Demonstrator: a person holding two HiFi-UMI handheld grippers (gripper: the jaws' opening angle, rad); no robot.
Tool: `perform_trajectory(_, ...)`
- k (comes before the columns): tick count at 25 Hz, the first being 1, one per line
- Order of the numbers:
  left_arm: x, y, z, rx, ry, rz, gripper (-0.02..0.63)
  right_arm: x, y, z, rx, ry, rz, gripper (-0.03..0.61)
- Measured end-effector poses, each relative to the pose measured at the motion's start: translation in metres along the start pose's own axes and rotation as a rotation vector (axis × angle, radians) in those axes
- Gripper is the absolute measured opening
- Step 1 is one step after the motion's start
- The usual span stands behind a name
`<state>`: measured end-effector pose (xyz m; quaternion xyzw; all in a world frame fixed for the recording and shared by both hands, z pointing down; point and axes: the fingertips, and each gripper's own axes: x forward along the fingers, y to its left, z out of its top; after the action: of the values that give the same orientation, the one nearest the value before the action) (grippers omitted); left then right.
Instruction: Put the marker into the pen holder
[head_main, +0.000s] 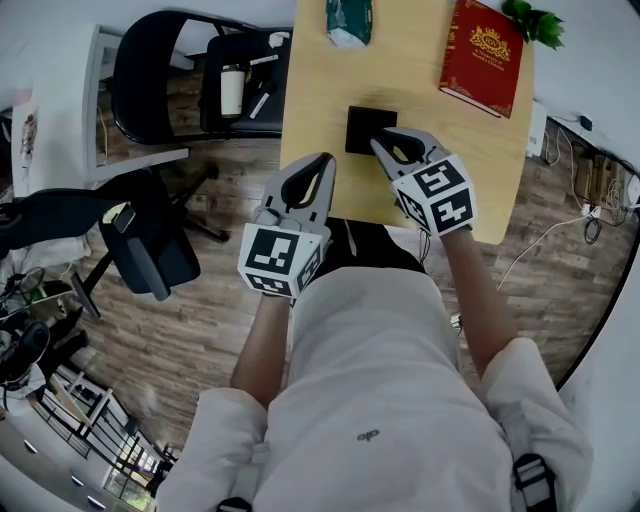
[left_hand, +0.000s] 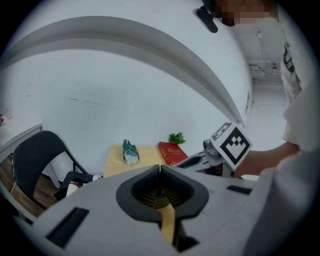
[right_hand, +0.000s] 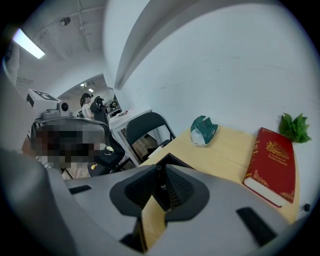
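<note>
Your white shirt (head_main: 370, 400) fills bottom of head view. Left gripper (head_main: 325, 160) up at near edge of surface (head_main: 310, 100), jaws pressed together, nothing in them. Right gripper (head_main: 381, 147) jaws pinching thin dark marker (right_hand: 160, 184), tips right by near corner of black pen holder (head_main: 366, 128) on surface.

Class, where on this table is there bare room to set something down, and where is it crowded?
Bare: the middle of the table, between green packet, red book and pen holder, and the left strip beside the holder. Crowded: the near edge, where the right gripper hangs at the holder, and the far right corner with book and plant.
</note>
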<state>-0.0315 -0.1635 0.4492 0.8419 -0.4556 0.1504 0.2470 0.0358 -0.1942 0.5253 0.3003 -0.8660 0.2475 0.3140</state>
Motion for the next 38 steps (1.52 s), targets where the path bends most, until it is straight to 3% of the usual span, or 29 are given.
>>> perform_trajectory(18,0.002,0.011,-0.003,-0.013,0.010,0.004,0.009,0.024,0.001,-0.015,0.001,0.067,0.011,0.055)
perform_trajectory(38,0.001,0.015,-0.004,-0.019,0.018,0.003,0.009,0.037,-0.004,-0.005,-0.017,0.051,-0.017,0.055)
